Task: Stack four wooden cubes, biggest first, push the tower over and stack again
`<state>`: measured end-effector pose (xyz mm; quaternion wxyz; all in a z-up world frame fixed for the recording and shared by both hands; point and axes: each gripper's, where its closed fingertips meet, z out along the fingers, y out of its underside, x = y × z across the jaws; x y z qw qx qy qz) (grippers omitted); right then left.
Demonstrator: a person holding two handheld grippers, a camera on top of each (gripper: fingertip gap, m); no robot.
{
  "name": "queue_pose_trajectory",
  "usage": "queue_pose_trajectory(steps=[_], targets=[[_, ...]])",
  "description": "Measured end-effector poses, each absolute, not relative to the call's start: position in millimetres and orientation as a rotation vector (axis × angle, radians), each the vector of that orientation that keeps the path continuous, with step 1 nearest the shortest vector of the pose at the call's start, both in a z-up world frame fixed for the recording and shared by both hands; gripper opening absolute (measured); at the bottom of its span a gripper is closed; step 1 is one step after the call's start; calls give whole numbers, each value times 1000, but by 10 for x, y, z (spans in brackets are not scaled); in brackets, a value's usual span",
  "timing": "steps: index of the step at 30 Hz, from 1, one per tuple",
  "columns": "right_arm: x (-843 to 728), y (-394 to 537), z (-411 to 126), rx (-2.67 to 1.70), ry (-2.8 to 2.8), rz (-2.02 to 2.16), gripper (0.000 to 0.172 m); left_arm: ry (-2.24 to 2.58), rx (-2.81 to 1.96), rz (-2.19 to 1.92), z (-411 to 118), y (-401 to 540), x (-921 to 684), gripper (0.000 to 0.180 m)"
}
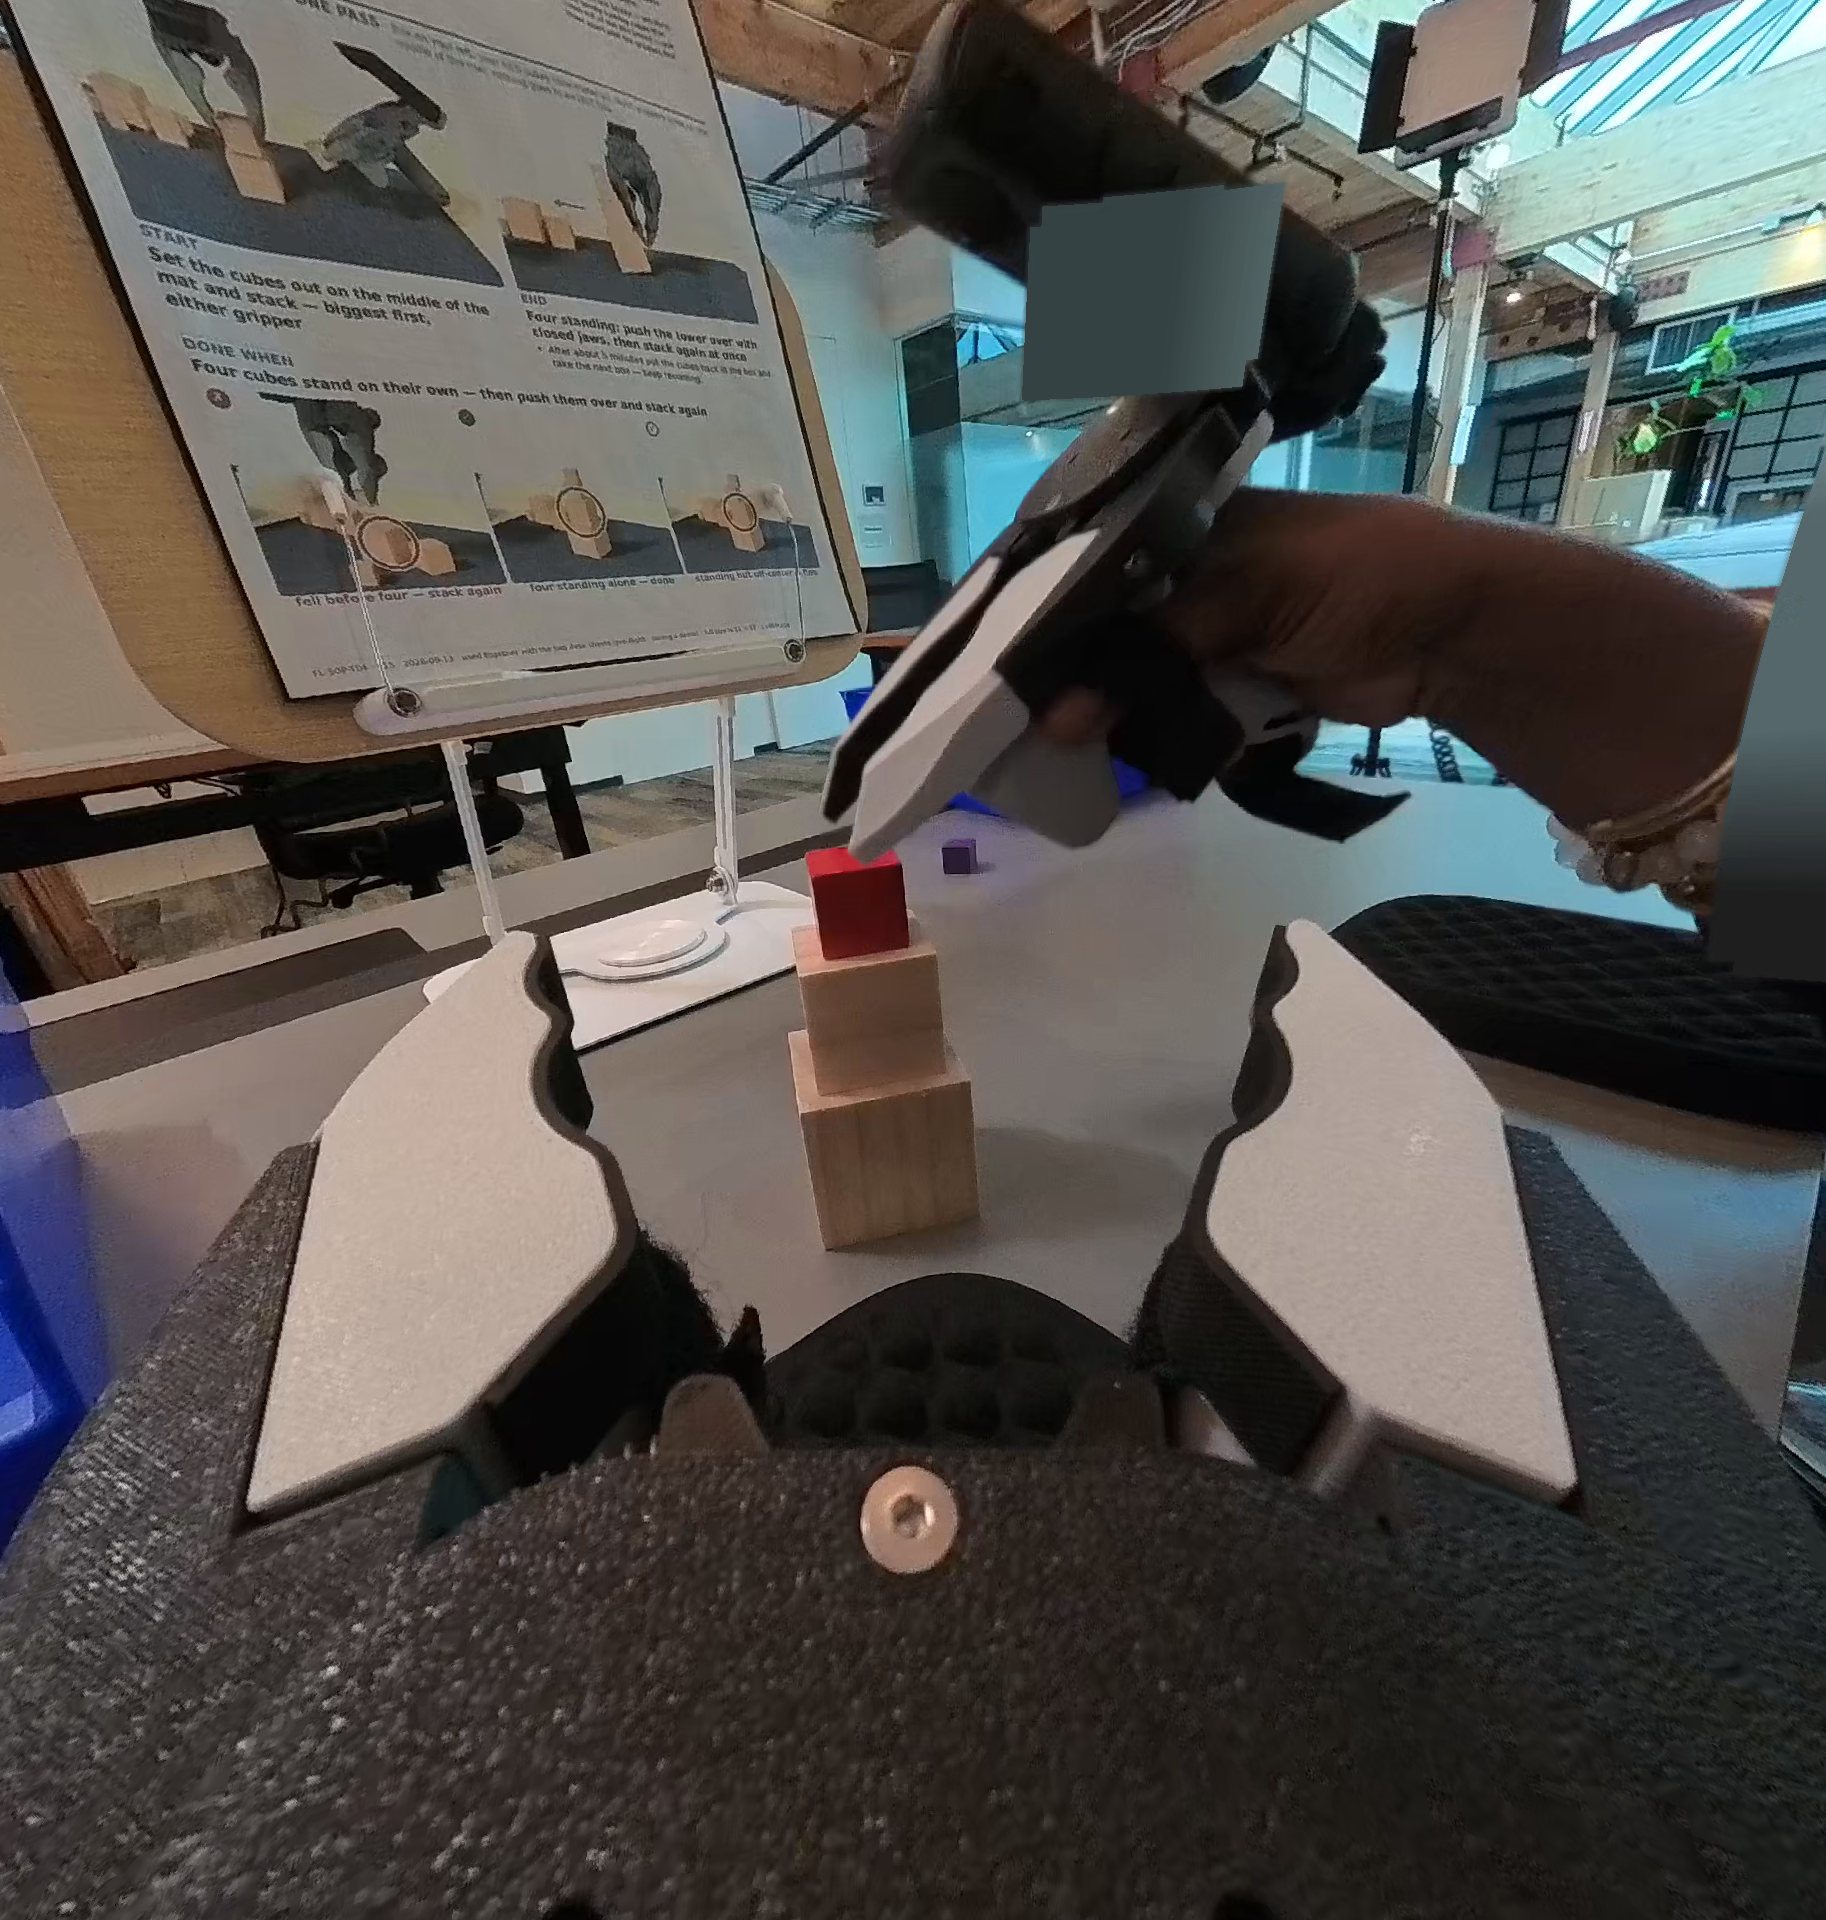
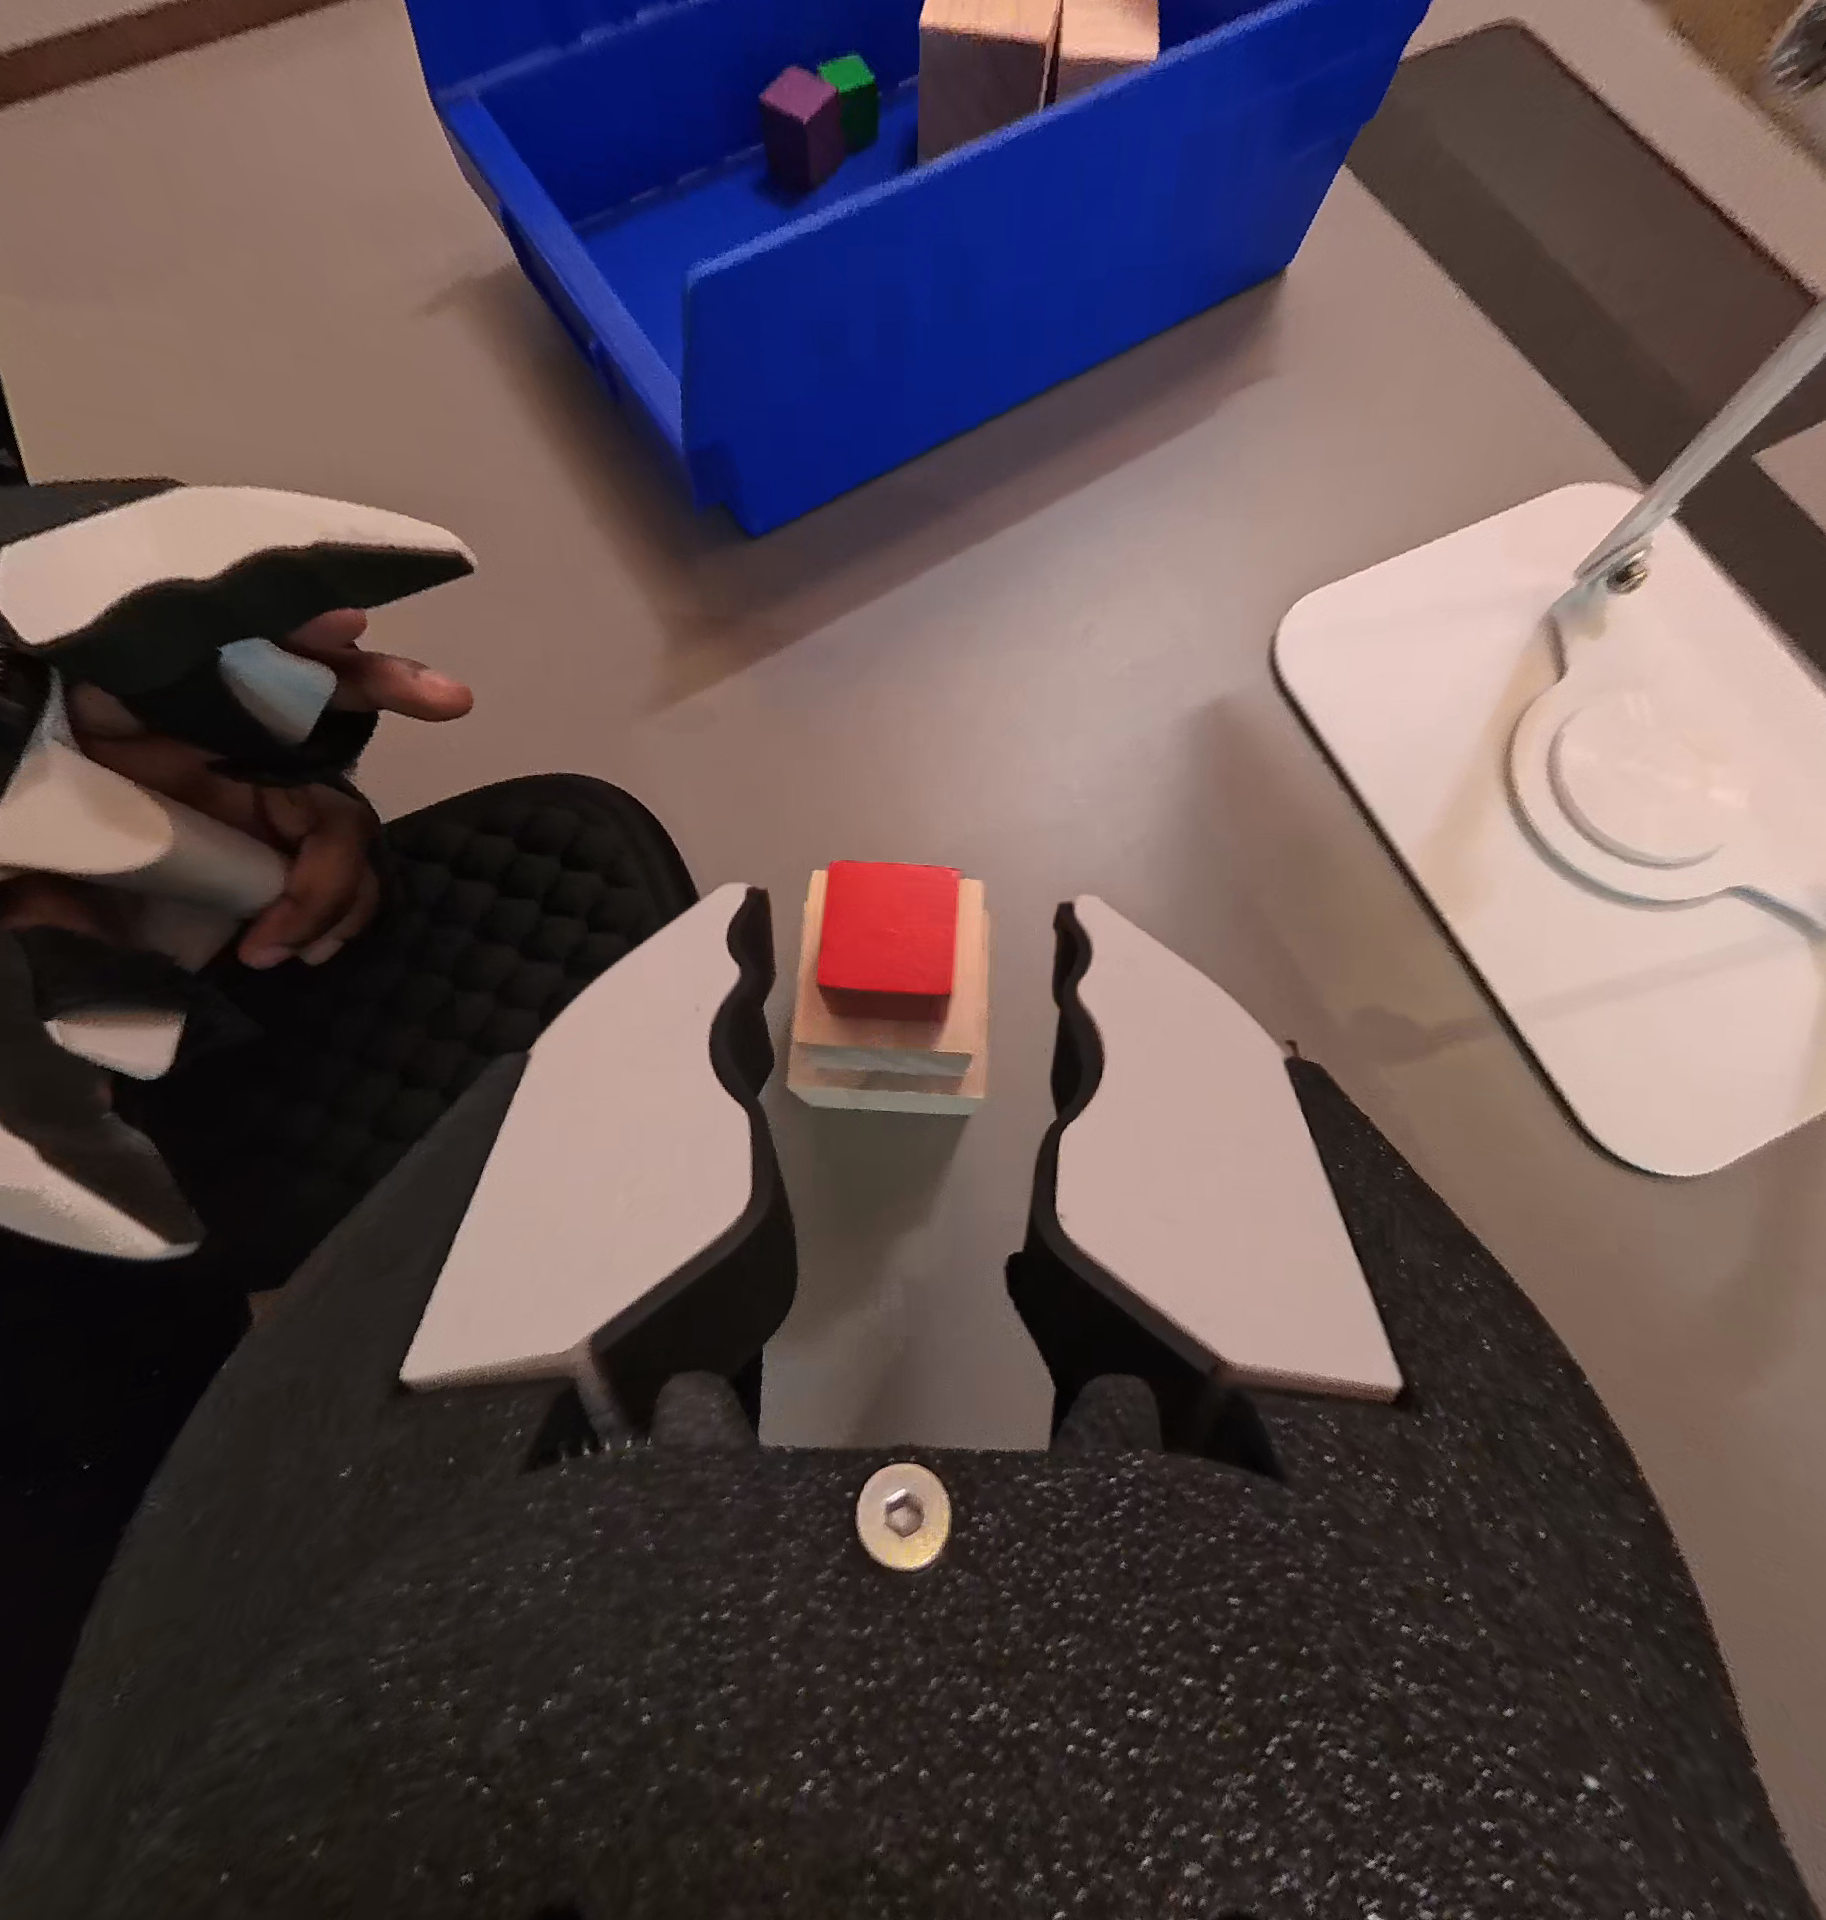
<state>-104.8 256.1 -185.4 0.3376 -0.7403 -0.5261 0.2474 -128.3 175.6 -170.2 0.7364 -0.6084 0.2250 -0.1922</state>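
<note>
Red cube [image 2: 890, 933] — topmost of a three-tier stack, resting on a middle wooden cube [image 1: 869, 1006] that sits on a larger wooden base cube [image 1: 886, 1153]; the stack stands free on the grey desk [image 2: 265, 312], each tier smaller than the one below, so the load narrows upward, though the tiers sit slightly off-centre.

Right hand-held gripper [image 2: 901, 935]: poised directly above the stack, looking down on it. Its fingers [image 2: 628, 1122] are parted to either side of the red cube, with a clear gap between each dark pad and the cube's faces — nothing is gripped, and the cube's weight is carried by the stack alone. In the left wrist view one fingertip appears just at the cube's top edge; actual contact cannot be told.

Left hand-held gripper [image 1: 904, 1039]: spread wide and empty, held low at the near side of the stack and well apart from it, so the tower stands in the open gap ahead.

Edges and open room, near to far in the right wrist view: a black quilted pad [image 2: 452, 935] lies at 9 o'clock of the stack, near but not touching; bare desk surrounds the base on all sides; the white base plate [image 2: 1460, 831] of a document stand lies at 2 to 3 o'clock; a blue bin [image 2: 992, 343] holding a purple block [image 2: 800, 125], a green block [image 2: 855, 99] and larger wooden blocks [image 2: 992, 73] stands at 12 o'clock, well apart. The straight-up path is open.
</note>
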Motion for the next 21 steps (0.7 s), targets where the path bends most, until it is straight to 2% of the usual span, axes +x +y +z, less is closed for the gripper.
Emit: queue_pose_trajectory(steps=[5,10,21], targets=[[-723,2839,-1604,-1857,-1362,653,55,495,-1338,-420,-1704,1758,-1282,123],[-53,3415,-1594,-1888,-1342,568,51,498,-1346,-417,-1714,1765,-1278,123],[997,4583,-2458,-2085,-1148,421,52,503,-1352,-412,-1725,1772,-1272,122]])
